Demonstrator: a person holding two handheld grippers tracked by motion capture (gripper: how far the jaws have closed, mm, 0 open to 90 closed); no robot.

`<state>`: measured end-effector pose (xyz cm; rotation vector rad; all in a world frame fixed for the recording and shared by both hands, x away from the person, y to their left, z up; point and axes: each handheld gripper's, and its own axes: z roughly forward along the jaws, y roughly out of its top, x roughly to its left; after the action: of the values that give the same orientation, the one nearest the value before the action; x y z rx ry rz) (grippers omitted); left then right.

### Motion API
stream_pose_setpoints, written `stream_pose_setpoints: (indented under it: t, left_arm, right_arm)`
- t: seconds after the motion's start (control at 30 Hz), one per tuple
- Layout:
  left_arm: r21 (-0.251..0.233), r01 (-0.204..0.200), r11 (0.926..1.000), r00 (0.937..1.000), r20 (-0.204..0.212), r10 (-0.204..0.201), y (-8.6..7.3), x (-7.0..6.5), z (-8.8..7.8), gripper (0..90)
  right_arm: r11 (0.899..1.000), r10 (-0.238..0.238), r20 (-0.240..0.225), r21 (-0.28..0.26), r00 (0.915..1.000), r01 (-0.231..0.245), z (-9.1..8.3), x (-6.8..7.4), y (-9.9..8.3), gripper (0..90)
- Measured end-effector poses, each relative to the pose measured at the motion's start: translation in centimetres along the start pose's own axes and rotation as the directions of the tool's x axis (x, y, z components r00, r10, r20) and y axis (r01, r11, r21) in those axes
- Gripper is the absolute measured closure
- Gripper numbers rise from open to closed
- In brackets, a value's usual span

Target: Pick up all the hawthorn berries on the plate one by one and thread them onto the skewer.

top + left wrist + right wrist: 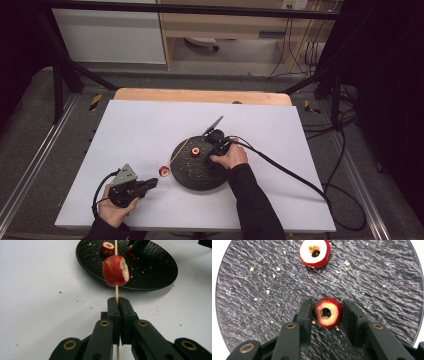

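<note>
A thin wooden skewer (116,291) is clamped between the pads of my left gripper (118,300), which is shut on it. A red cored fruit (115,270) is threaded on the skewer just beyond the jaws. In the high view the same gripper (152,183) sits left of the black plate (200,180), and the skewer slants up over the plate's rim. My right gripper (327,304) points down at the plate (249,302), shut on a second cored red fruit (327,313) that rests on it. A third cored fruit (314,252) lies farther off on the plate.
The plate stands on a white sheet (135,130) over a wooden table. Crumbs are scattered on the plate and sheet. Black cables (295,175) trail off to the right. A dark frame and floor rails surround the table.
</note>
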<state>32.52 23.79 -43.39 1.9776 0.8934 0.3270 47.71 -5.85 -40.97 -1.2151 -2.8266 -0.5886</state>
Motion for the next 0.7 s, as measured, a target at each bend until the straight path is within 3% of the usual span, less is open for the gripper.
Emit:
stream_pose_setpoints:
  t: [0.4, 0.7]
  left_arm:
    - [0.001, -0.003, 1.0, 1.0, -0.001, 0.003, 0.0, -0.1, 0.0, 88.0]
    - [0.001, -0.004, 1.0, 1.0, -0.002, 0.004, 0.0, -0.1, 0.1, 88.1]
  right_arm:
    - [1.0, 0.016, -0.001, 0.002, 0.9999, -0.016, -0.1, 0.0, 0.0, 62.7]
    - [0.999, 0.017, -0.008, -0.027, 0.9998, -0.017, -1.3, 0.1, 0.0, 62.9]
